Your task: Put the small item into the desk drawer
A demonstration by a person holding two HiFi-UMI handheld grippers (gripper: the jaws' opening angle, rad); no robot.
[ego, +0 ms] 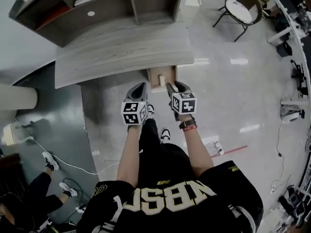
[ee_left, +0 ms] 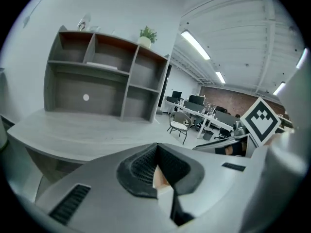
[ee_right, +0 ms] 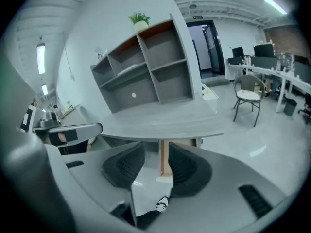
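A small wooden drawer [ego: 152, 75] stands pulled out under the front edge of the grey desk [ego: 121, 52]. A small white item [ego: 162, 80] lies inside it. Both grippers hover just in front of the drawer, side by side. My left gripper [ego: 138, 89] is at the drawer's left corner, and its pads meet at the tip [ee_left: 156, 149] with nothing held. My right gripper [ego: 174, 87] is at the drawer's right corner. In the right gripper view its jaws [ee_right: 155, 150] stand apart and empty, and the drawer's wooden side [ee_right: 164, 160] shows through the gap.
A grey shelf unit [ego: 97, 4] stands on the back of the desk, with a potted plant [ee_right: 139, 19] on top. A chair [ego: 241, 6] stands at the far right. My legs and shoes [ego: 165, 135] are below the grippers. Another person's legs [ego: 48, 178] and a cable lie at the lower left.
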